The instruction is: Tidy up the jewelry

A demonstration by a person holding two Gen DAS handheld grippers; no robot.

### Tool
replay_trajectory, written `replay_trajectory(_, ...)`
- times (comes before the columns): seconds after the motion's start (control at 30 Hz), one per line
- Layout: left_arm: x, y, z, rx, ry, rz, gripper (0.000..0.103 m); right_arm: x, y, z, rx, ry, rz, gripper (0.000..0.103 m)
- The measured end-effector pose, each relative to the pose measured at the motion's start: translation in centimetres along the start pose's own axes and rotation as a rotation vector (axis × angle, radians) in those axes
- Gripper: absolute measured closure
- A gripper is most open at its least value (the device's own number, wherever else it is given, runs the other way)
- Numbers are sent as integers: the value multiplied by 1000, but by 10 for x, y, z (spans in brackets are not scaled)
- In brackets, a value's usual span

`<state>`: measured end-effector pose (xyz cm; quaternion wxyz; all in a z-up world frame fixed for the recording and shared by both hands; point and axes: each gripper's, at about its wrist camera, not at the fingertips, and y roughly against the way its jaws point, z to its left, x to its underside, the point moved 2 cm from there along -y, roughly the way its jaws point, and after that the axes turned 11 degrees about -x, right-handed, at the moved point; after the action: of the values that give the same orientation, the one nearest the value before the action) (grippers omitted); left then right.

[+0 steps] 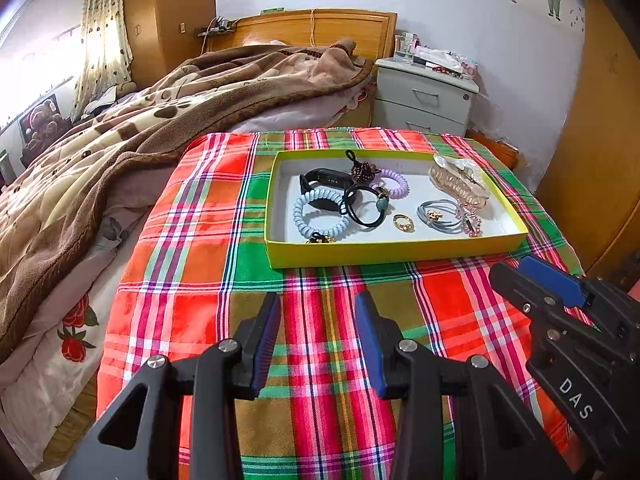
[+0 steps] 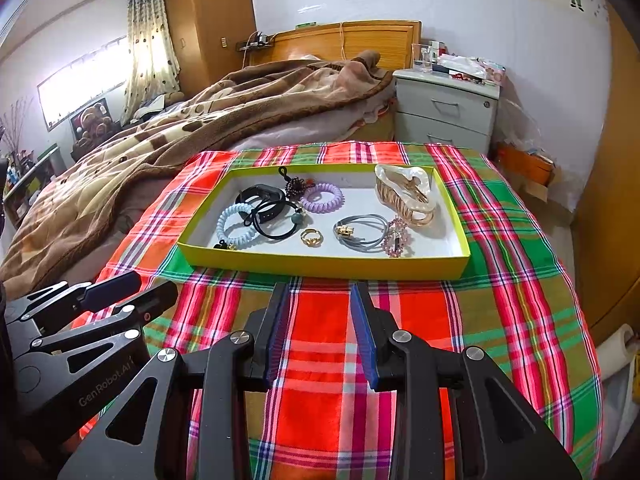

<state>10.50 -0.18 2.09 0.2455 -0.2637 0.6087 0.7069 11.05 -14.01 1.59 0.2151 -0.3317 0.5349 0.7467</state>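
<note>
At frame centre, the yellow tray (image 2: 320, 266) of jewelry sits on the plaid cloth (image 2: 320, 320), just above the right claw (image 2: 320, 334). Left claw (image 1: 318, 340) likewise below it; both claws spread, empty.

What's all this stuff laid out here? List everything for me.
tray: 1, yellow, on the plaid cloth
cloth: 1, red-green plaid, over the bed end
claw clip: 1, pearly-gold, tray's far right
coil ties: 2, pale blue at left, purple further back
black band: 1, tray's left
black tie: 1, with teal bead, centre-left
ring: 1, gold, centre
grey ties: a bunch, gold charm, right of ring
pink clip: 1, beaded, near right
bead charm: 1, dark, far edge
blanket: 1, brown, on bed
nightstand: 1, grey, by the wall
left fingers: 2, blue-padded, open
right fingers: 2, blue-padded, open
</note>
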Motion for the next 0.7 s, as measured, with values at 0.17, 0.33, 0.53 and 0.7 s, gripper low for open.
replay_trajectory(0.17, 0, 0, 1, 1, 5, 0, 63, 1, 0, -1, 1, -1, 2, 71)
replay_trajectory(0.33, 0, 1, 1, -2, 4, -5, 63, 0, 0, -1, 3, -5, 0, 71)
replay_trajectory(0.53, 0, 4, 3, -10, 11, -19, 63, 0, 1, 0, 4, -7, -5, 71)
replay_trajectory(0.7, -1, 6, 4, -13, 13, -22, 63, 0, 1, 0, 2, -4, -4, 71)
